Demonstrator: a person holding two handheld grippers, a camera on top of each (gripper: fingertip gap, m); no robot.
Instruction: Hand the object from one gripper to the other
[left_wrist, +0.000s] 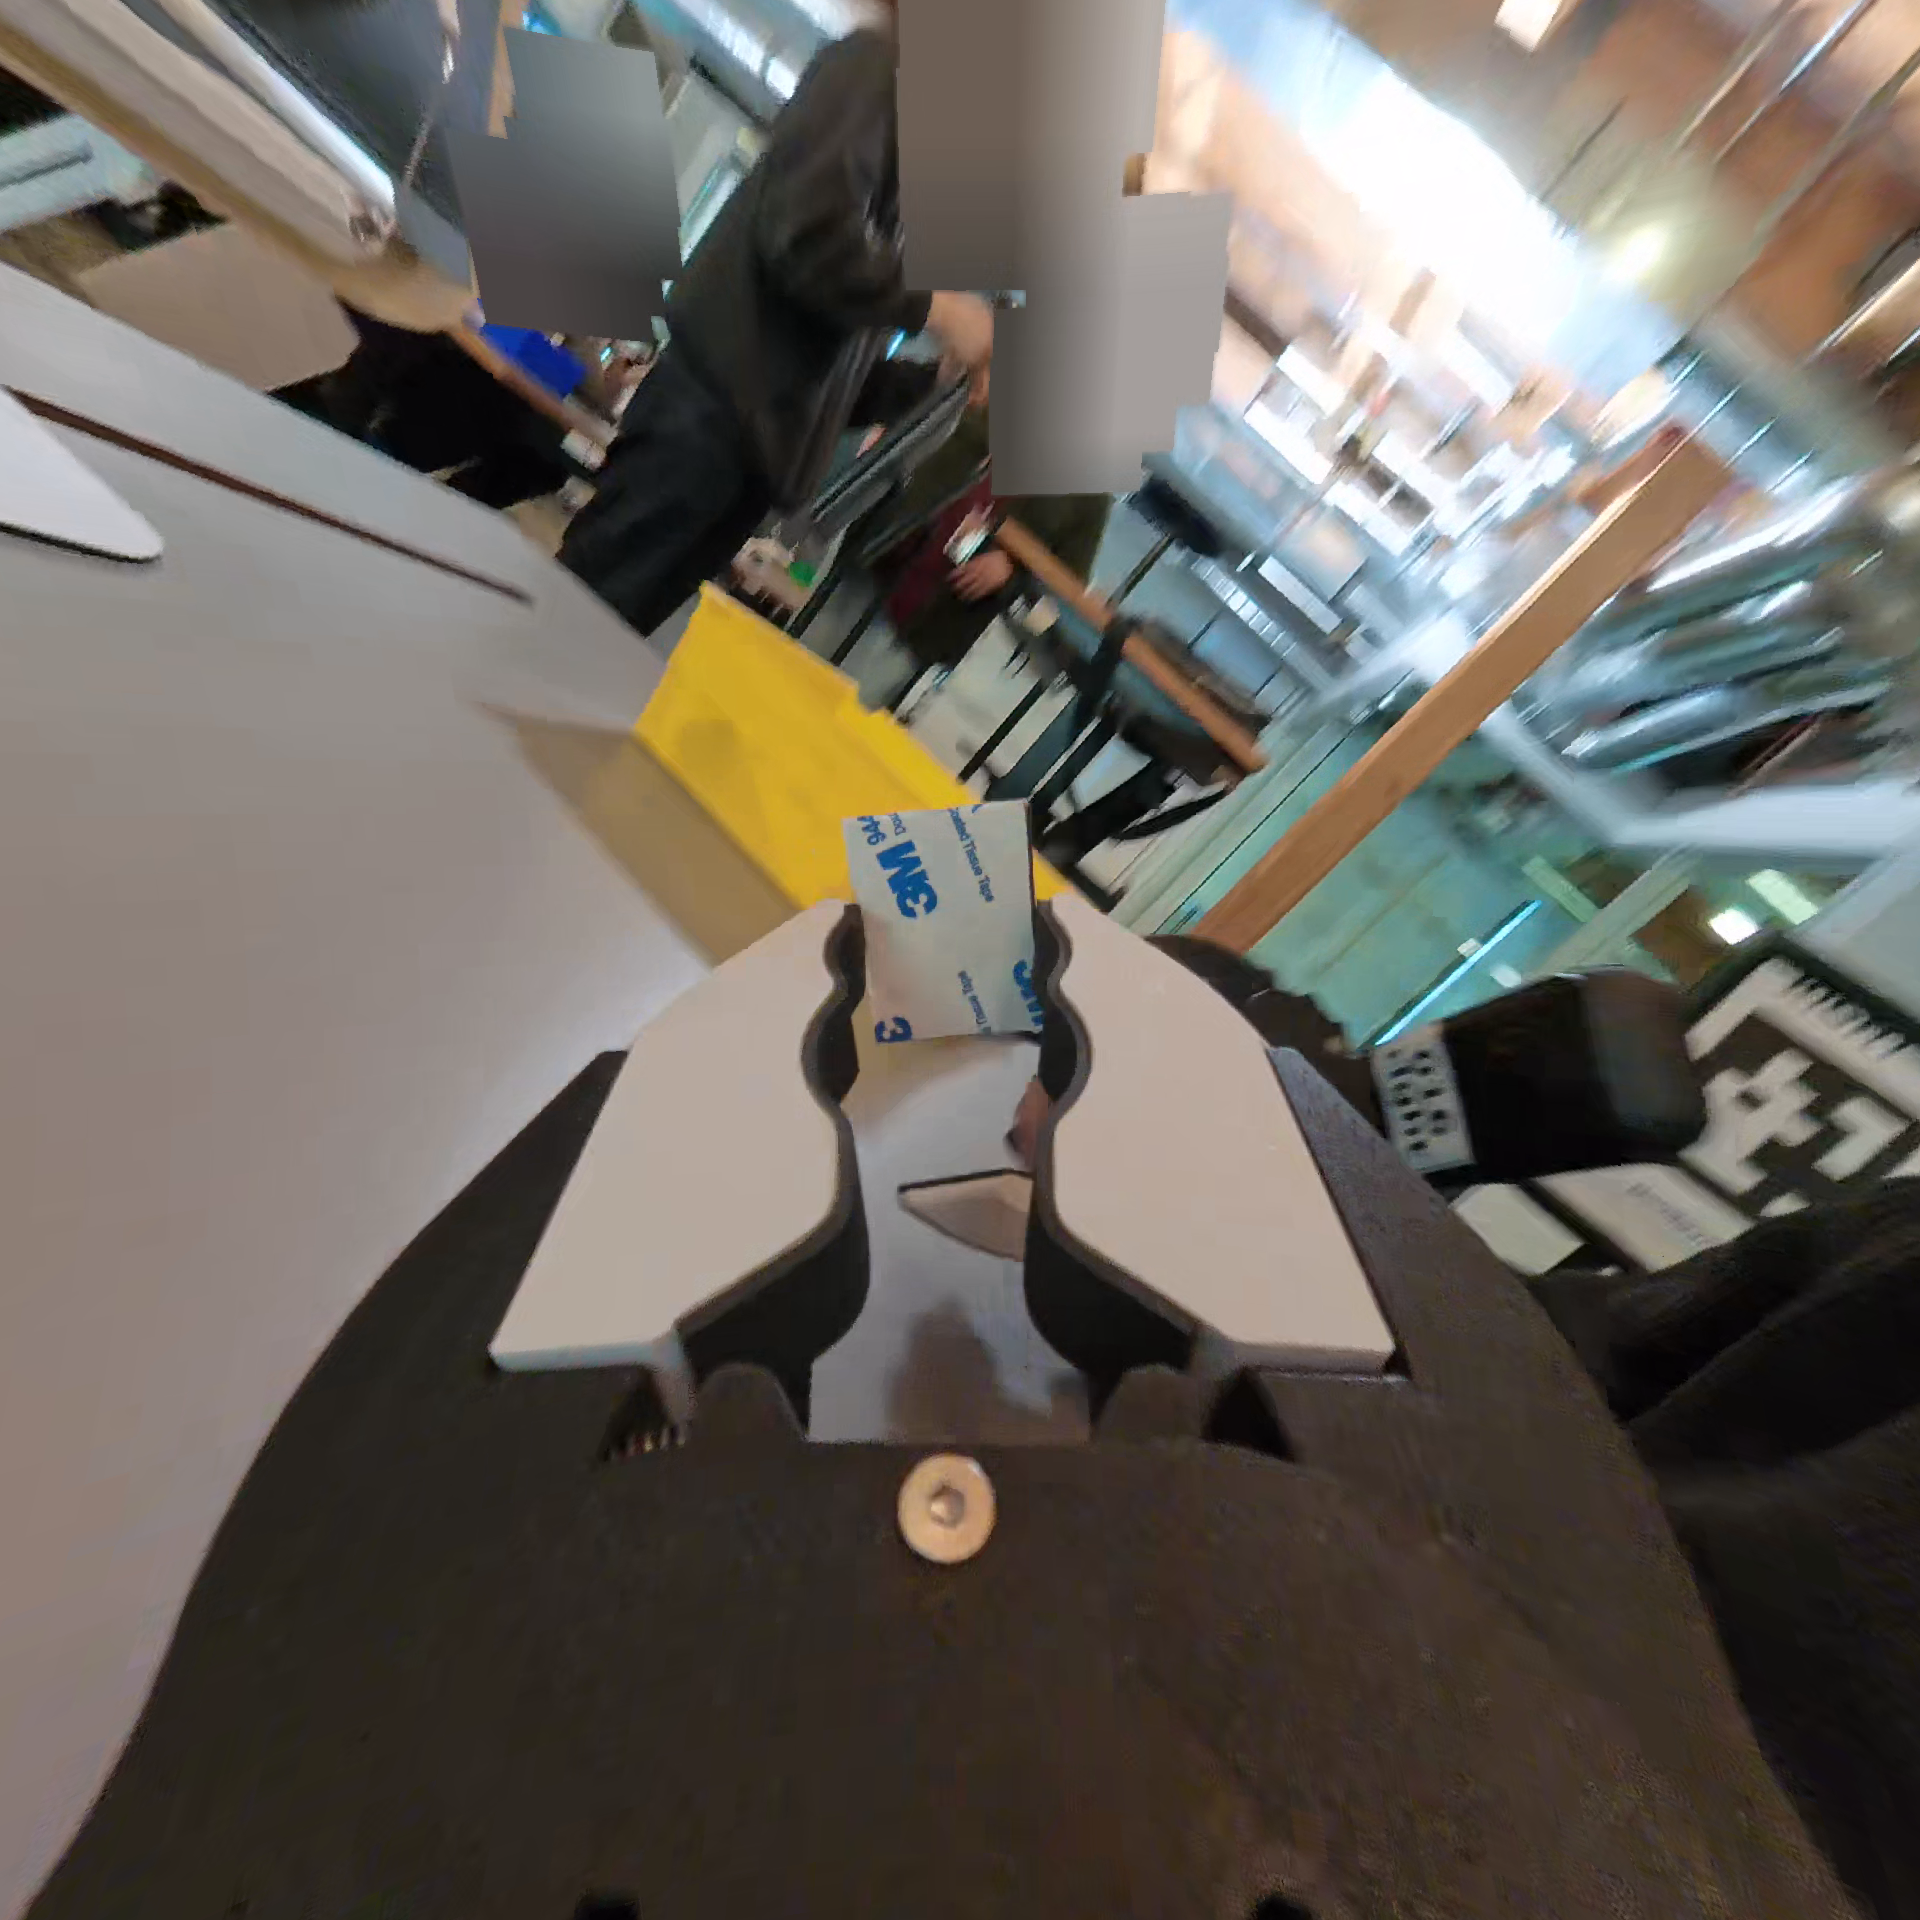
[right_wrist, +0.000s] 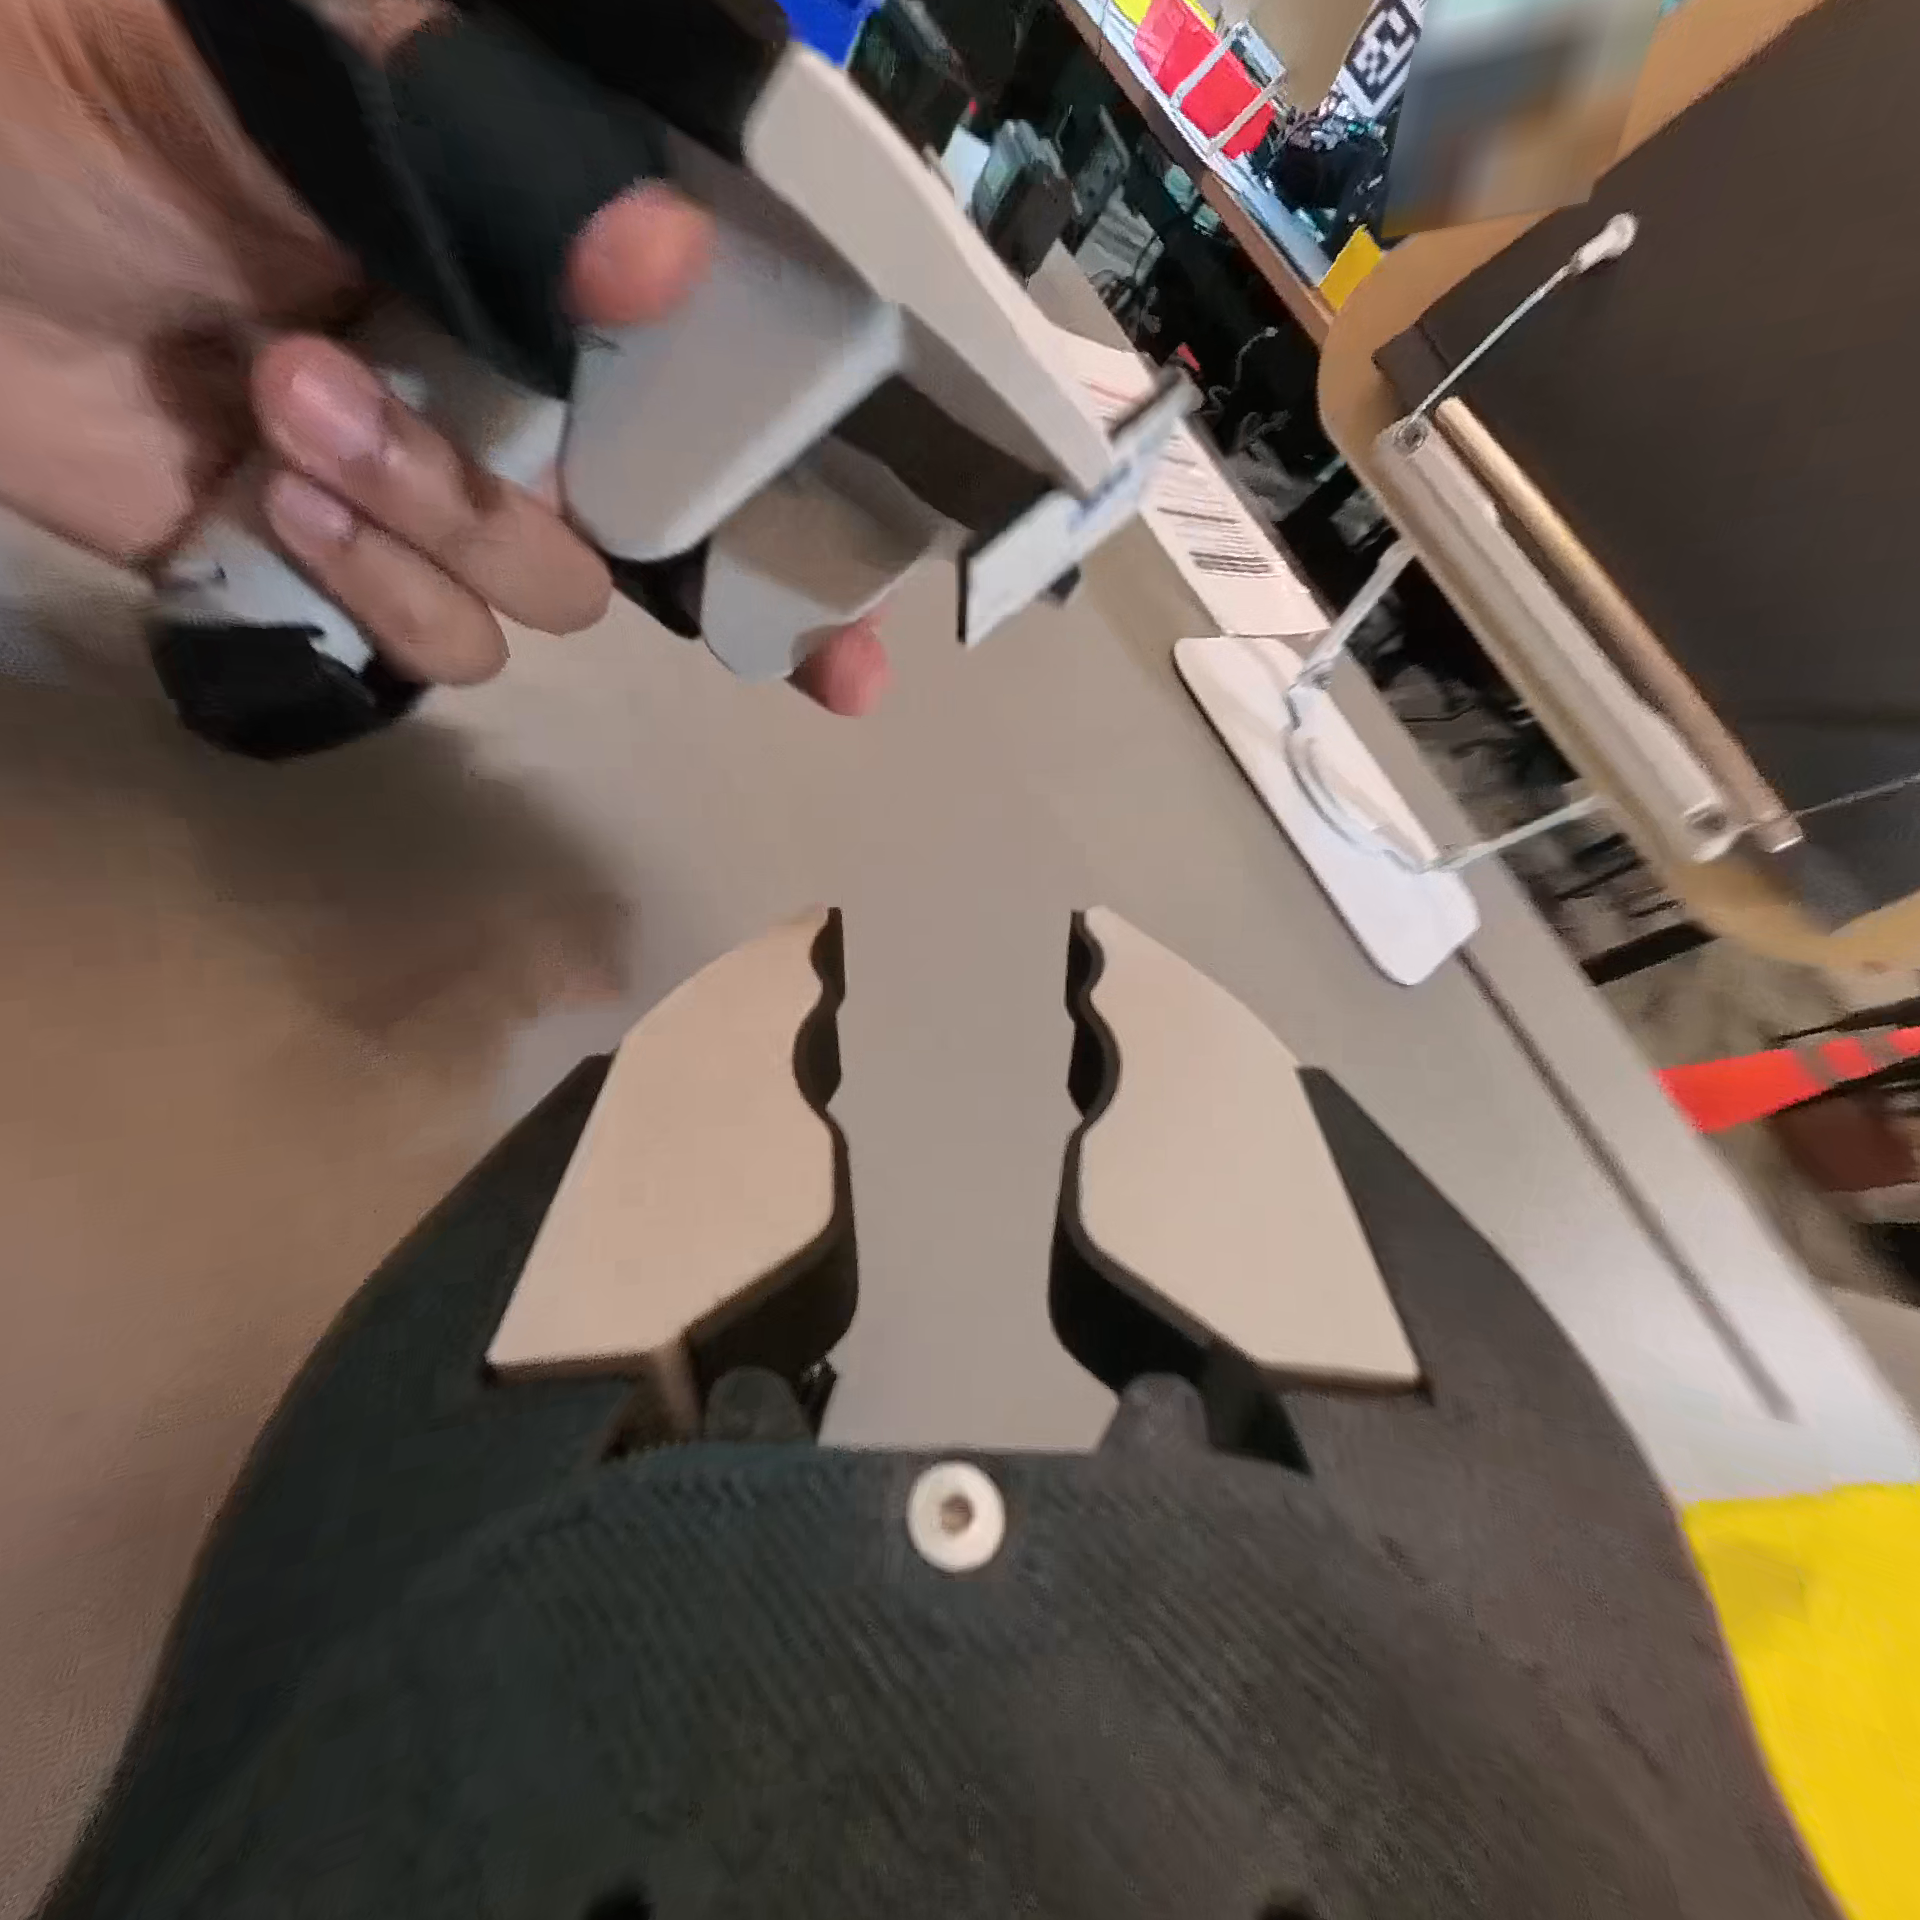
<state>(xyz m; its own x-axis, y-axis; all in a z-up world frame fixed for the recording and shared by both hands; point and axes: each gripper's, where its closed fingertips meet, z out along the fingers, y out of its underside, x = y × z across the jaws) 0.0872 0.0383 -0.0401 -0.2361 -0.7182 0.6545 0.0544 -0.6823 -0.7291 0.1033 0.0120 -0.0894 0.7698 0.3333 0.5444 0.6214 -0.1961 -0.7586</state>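
A small white adhesive pad with blue print (left_wrist: 945, 920) sits pinched between the fingertips of my left gripper (left_wrist: 945, 935), which is shut on it and tilted above the grey table (left_wrist: 260, 883). In the right wrist view the left gripper (right_wrist: 1091, 499) shows at the upper middle, held by a hand (right_wrist: 395, 488), with the pad (right_wrist: 1039, 556) sticking out of its tip edge-on. My right gripper (right_wrist: 954, 920) is open and empty, below and in front of the left one, over the table (right_wrist: 935, 790). Part of the right gripper's black body (left_wrist: 1558, 1081) shows at the right of the left wrist view.
A yellow bin (left_wrist: 769, 748) stands at the table's far edge; its corner also shows in the right wrist view (right_wrist: 1829, 1662). A white coaster with a wire stand (right_wrist: 1340, 790) and a dark board on a clamp (right_wrist: 1662, 468) are at the right. People stand beyond the table (left_wrist: 748, 343). The gap from one gripper's tips to the other's is roughly 6 centimetres.
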